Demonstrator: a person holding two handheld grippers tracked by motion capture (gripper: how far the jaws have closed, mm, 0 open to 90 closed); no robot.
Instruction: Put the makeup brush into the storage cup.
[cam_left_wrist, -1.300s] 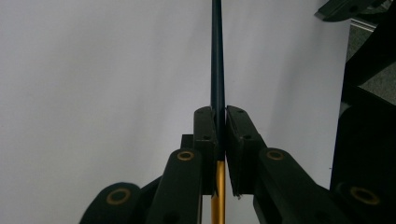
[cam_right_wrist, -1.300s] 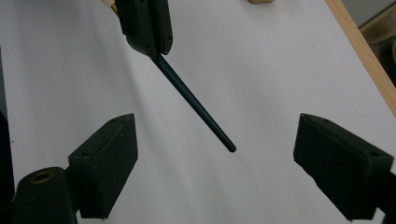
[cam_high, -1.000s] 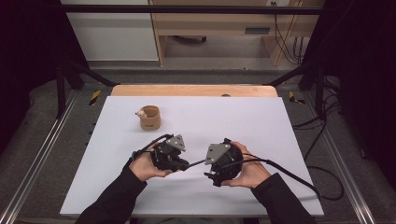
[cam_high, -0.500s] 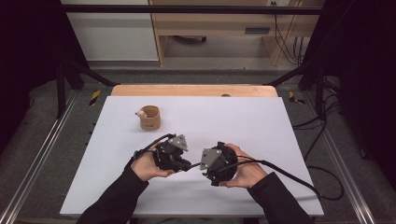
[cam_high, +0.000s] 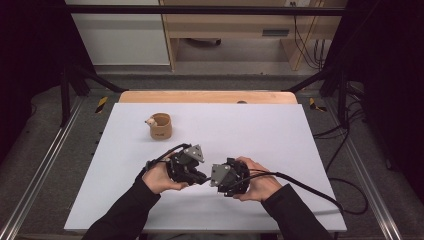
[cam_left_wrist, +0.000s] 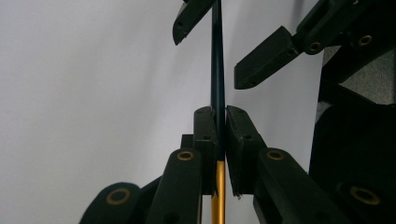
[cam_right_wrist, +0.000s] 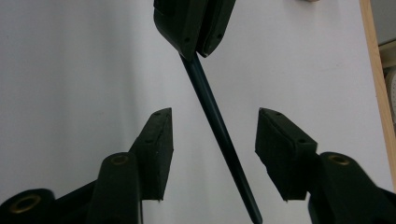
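the high view takes in the whole white table (cam_high: 280, 135), with both grippers close together near its front edge and a small brown cup (cam_high: 161, 127) well apart toward the back left corner, but the thing between them is too small to tell there. the left gripper view shows the left gripper (cam_left_wrist: 220, 125) clamped tight on a thin dark rod (cam_left_wrist: 217, 70) whose lower part is yellow. the right gripper view shows that rod (cam_right_wrist: 219, 135) slanting, dark blue and slim, between the jaws of the right gripper (cam_right_wrist: 214, 122), which have just been closing but stand apart from it on both sides.
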